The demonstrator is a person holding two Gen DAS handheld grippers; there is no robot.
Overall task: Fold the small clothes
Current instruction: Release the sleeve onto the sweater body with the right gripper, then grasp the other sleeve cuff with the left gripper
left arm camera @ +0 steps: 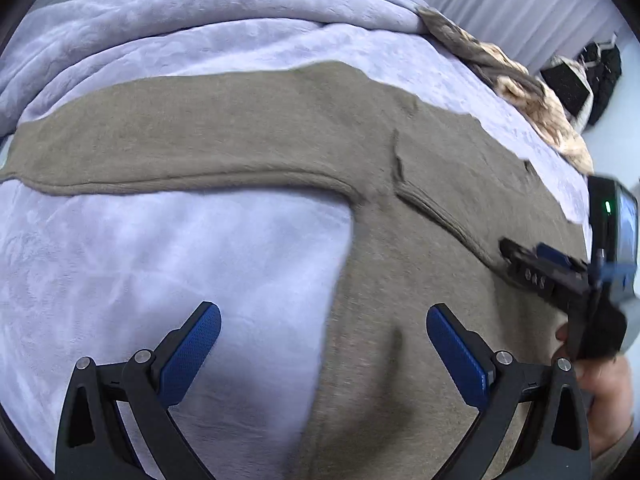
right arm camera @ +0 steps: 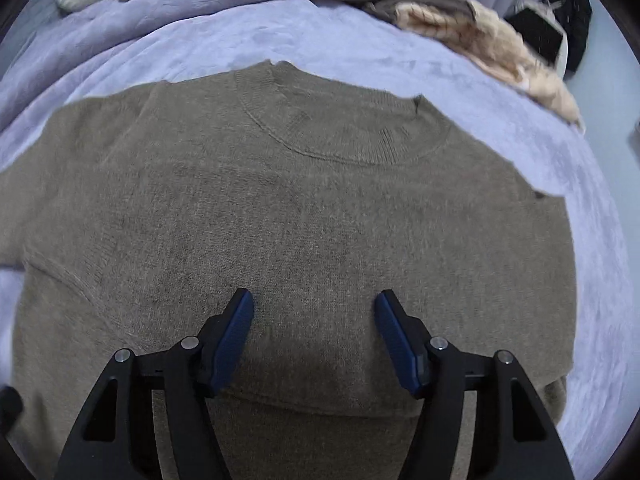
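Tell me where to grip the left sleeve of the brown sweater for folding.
Grip the sleeve of the brown sweater near its far end, from above: it lies flat and straight on the lilac blanket. The open left gripper seems suited.

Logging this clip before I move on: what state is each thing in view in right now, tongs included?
Brown sweater: spread flat on the bed, neckline away from the camera, one sleeve stretched sideways, not yet folded.
Left tongs: open, holding nothing, above the sweater's edge.
Right tongs: open, holding nothing, above the sweater's body.
Lavender blanket: covering the bed, bunched at the far side.
Beige garment: crumpled at the bed's far right edge.
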